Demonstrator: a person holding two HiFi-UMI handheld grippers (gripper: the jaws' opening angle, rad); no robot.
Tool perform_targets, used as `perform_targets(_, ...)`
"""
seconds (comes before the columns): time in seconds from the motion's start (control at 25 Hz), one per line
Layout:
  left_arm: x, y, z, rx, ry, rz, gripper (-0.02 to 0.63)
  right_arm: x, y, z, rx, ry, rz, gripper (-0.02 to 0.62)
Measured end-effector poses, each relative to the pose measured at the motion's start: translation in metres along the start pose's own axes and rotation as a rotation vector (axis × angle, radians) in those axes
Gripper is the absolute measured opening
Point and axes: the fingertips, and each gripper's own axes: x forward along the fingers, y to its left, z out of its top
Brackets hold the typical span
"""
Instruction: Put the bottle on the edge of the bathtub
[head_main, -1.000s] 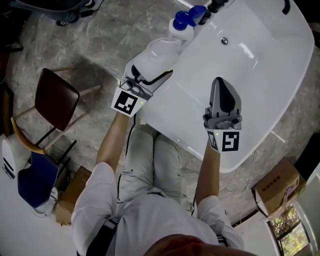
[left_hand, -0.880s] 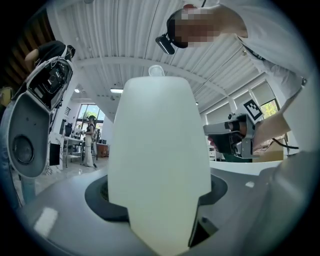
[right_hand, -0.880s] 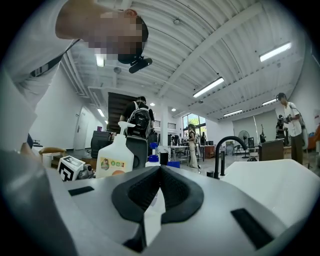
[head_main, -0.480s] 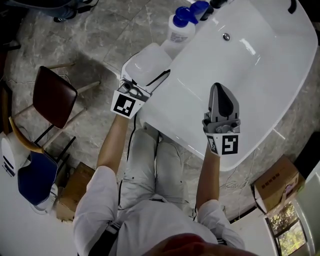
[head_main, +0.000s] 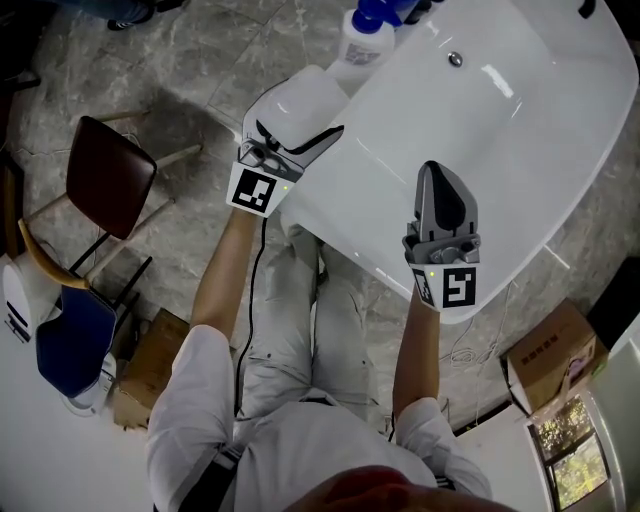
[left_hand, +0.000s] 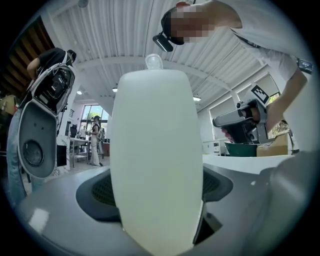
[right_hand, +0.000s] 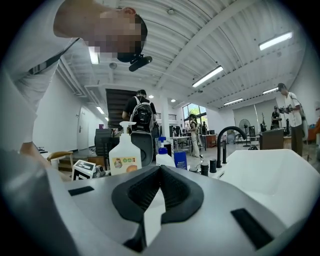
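The white bathtub (head_main: 480, 150) fills the upper right of the head view, with a black tap (right_hand: 226, 136) at its far end. A dark-seated chair (head_main: 110, 185) stands on the stone floor to its left, and a cardboard box (head_main: 545, 360) lies on the floor to its right.

The bottle (head_main: 300, 100), a white pump one, stands upright at the tub's left rim, just short of 2 blue-capped bottles (head_main: 362, 40) further along the same rim. I cannot tell whether its base rests on the rim.

The left gripper (head_main: 298, 128) has the bottle between its fingers, which are opening. A dark gap shows beside the bottle at the right finger.

The right gripper (head_main: 438, 170) hangs over the tub's basin, well apart from the bottle, with its fingers pressed together on nothing.
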Motion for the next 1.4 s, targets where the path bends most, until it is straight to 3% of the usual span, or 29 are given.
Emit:
perform_targets(0.36, -0.016, -0.003, 0.028, 0.037, 0.026, -0.001, 0.555, -0.035, 0.011, 0.036, 0.014, 0.012, -0.001, 0.002)
perform_targets(0.68, -0.046, -0.013, 0.090, 0.057, 0.037, 0.023, 0.571, -0.075, 0.018, 0.100, 0.029, 0.003, -0.016, 0.002)
perform_targets(1.16, -0.077, -0.048, 0.237, 0.057, 0.056, 0.010, 0.563, -0.134, 0.053, 0.214, 0.060, -0.015, -0.003, 0.002)
perform_targets(1.4, -0.099, -0.076, 0.324, 0.046, 0.037, -0.005, 0.526, -0.155, 0.083, 0.274, 0.050, -0.036, 0.060, 0.002)
